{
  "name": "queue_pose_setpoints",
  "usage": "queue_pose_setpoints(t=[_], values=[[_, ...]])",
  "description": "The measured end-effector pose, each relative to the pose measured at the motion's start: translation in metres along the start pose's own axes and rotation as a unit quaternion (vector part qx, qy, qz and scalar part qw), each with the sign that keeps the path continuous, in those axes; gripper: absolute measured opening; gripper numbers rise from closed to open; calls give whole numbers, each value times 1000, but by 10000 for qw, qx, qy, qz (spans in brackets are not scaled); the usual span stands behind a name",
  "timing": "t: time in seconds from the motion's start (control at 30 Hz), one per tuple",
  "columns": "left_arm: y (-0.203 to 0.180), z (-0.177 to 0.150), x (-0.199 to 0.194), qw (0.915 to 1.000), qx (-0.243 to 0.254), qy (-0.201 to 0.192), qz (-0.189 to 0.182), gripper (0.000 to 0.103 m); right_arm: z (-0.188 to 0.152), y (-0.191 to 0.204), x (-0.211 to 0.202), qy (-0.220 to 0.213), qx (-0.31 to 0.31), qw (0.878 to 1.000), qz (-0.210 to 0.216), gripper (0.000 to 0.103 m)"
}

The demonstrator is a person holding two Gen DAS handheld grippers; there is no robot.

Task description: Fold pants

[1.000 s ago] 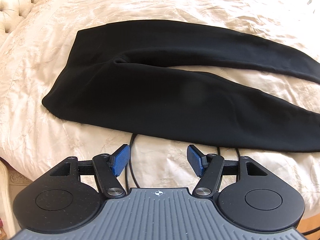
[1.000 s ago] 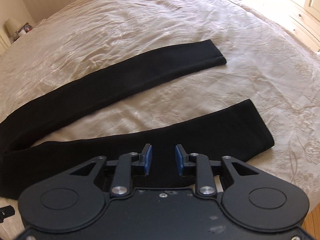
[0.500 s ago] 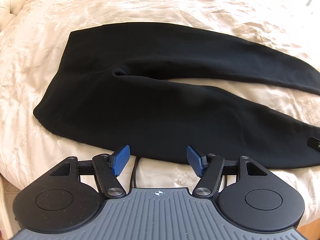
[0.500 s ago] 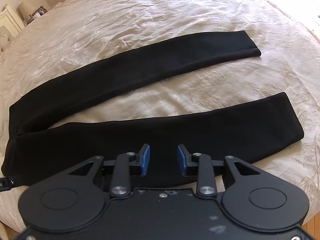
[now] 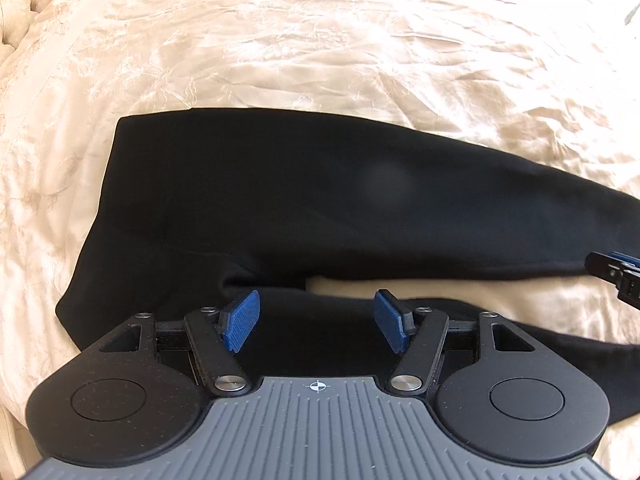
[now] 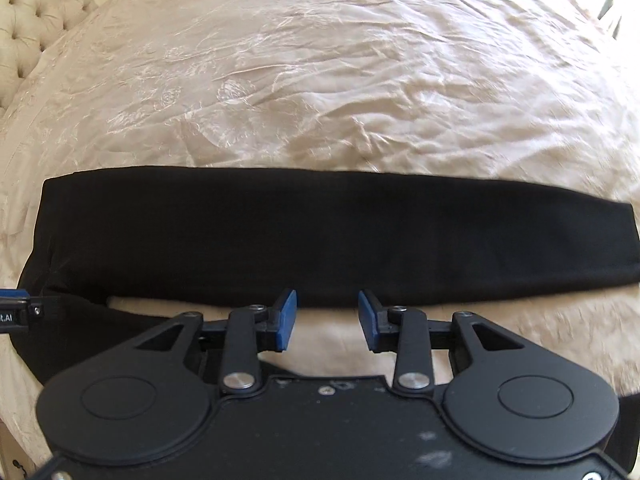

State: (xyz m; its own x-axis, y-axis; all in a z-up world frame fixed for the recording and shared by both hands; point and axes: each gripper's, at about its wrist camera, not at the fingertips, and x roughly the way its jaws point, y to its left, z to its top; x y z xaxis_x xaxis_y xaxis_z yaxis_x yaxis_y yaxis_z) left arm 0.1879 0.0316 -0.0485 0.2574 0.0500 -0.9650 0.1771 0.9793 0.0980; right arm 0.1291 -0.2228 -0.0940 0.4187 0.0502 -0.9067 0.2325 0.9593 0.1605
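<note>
Black pants lie flat on a cream bedspread, waist to the left, legs running right. My left gripper is open, low over the near leg beside the crotch. My right gripper is open above the strip of bedspread between the two legs; the far leg lies just ahead of it and the near leg is under its body. The right gripper's tip shows at the right edge of the left wrist view. The left gripper's tip shows at the left edge of the right wrist view.
A tufted cream headboard stands at the far left. The bedspread stretches wide beyond the pants. The bed's near edge lies under both grippers.
Both grippers have moved forward and down over the pants. The pants now fill the lower part of both views. Jaws stay open.
</note>
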Motion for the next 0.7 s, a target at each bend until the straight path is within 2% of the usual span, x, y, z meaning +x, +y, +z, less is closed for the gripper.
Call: queue_pose_setpoints(t=[0.13, 0.23, 0.4, 0.53, 0.67, 0.7], values=[[1, 31, 22, 9993, 84, 368, -60, 62, 40, 10, 29, 104, -527, 9978, 391, 38], [2, 48, 36, 9985, 96, 536, -9, 62, 61, 21, 52, 270, -1214, 9904, 604, 39], [11, 65, 53, 9979, 49, 644, 13, 62, 88, 33, 87, 345, -2293, 9703, 690, 39], [14, 67, 60, 9974, -58, 715, -40, 62, 106, 36, 118, 614, -2875, 9522, 828, 39], [16, 69, 61, 9977, -106, 668, -98, 62, 109, 41, 133, 873, -3275, 9339, 1137, 41], [16, 69, 60, 9978, -122, 645, -114, 62, 107, 42, 132, 901, -3348, 9301, 1214, 34]])
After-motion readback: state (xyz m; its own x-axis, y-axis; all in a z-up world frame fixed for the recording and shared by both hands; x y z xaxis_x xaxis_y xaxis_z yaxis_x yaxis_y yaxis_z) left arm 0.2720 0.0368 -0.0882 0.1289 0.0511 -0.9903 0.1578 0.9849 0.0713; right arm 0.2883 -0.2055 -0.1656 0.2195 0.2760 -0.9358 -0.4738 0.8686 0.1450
